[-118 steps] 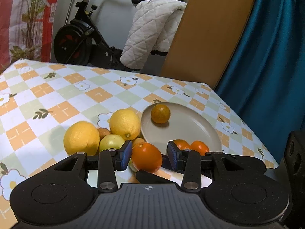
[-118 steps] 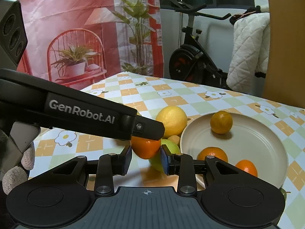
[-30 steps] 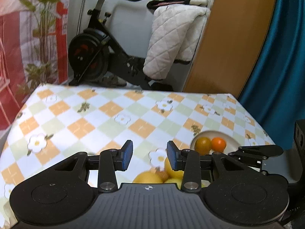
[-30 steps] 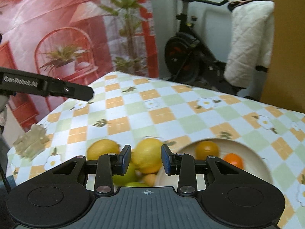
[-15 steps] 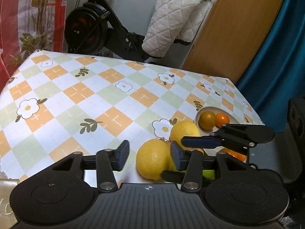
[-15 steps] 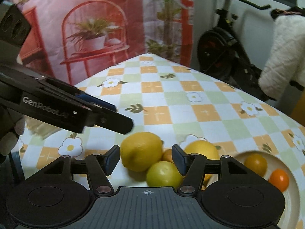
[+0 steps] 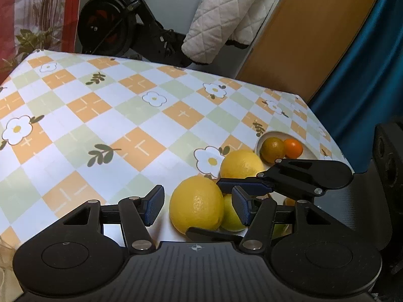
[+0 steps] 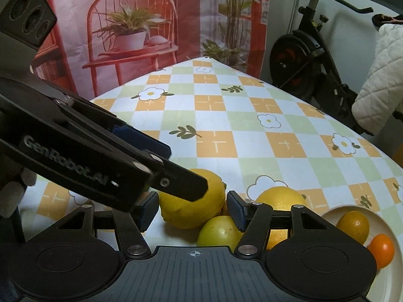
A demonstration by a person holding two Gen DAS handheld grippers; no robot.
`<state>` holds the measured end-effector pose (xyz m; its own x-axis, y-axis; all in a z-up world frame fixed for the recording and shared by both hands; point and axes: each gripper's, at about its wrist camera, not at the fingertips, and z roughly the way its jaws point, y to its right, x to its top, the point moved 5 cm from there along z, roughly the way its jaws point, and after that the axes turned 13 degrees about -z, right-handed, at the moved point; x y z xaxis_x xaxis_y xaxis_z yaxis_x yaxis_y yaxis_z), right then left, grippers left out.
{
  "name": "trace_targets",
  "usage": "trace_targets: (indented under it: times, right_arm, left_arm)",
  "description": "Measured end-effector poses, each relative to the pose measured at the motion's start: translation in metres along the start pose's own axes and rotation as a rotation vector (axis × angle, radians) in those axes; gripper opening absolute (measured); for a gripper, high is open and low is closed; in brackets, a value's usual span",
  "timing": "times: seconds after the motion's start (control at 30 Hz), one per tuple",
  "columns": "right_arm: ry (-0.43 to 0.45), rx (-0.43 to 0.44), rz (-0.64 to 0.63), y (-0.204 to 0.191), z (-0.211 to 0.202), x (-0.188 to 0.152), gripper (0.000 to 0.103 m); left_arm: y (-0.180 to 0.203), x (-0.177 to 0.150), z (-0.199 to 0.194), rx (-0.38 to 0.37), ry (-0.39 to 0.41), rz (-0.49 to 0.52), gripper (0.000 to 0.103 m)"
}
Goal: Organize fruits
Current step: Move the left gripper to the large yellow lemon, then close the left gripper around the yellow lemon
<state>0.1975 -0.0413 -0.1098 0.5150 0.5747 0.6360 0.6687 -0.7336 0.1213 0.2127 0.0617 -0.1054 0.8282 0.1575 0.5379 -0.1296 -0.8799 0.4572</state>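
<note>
A large yellow lemon (image 7: pixel 196 207) lies on the checked tablecloth, and both grippers straddle it. My left gripper (image 7: pixel 197 205) has its jaws opening, with gaps showing on both sides of the lemon. My right gripper (image 8: pixel 192 211) comes in from the other side with its jaws closing. The lemon (image 8: pixel 194 201) sits between its pads, which are very near its sides without visibly pressing. A second lemon (image 7: pixel 241 163) and a yellow-green fruit (image 8: pixel 219 231) touch the first. A beige plate (image 8: pixel 393 224) holds a dark orange (image 8: pixel 352 225) and a small bright orange (image 8: pixel 380 250).
One finger of the left gripper (image 8: pixel 176 181) crosses over the lemon in the right wrist view. The table's right edge (image 7: pixel 337 146) runs just past the plate, with a blue curtain beyond it. An exercise bike (image 7: pixel 113 25) and a quilted white cloth (image 7: pixel 226 20) stand behind the table.
Both grippers came down from above the table onto the fruit pile and their jaws widened. The large lemon now sits between both pairs of pads; before, the jaws were narrow and held nothing.
</note>
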Motion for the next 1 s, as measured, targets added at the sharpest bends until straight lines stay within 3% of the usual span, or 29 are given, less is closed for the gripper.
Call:
trace_targets:
  times: [0.4,0.5,1.0]
  right_arm:
    - [0.007,0.003,0.018,0.003,0.01,0.001,0.057]
    - [0.009,-0.001,0.023,0.004,0.011,0.0,0.057]
    - [0.044,0.001,0.056,0.001,0.003,0.0,0.057]
  left_arm:
    - [-0.015,-0.006,0.013,-0.004,-0.008,-0.085,0.062]
    - [-0.016,-0.006,0.016,-0.017,-0.009,-0.103,0.056]
    - [-0.007,-0.012,0.002,0.011,0.046,-0.109,0.055]
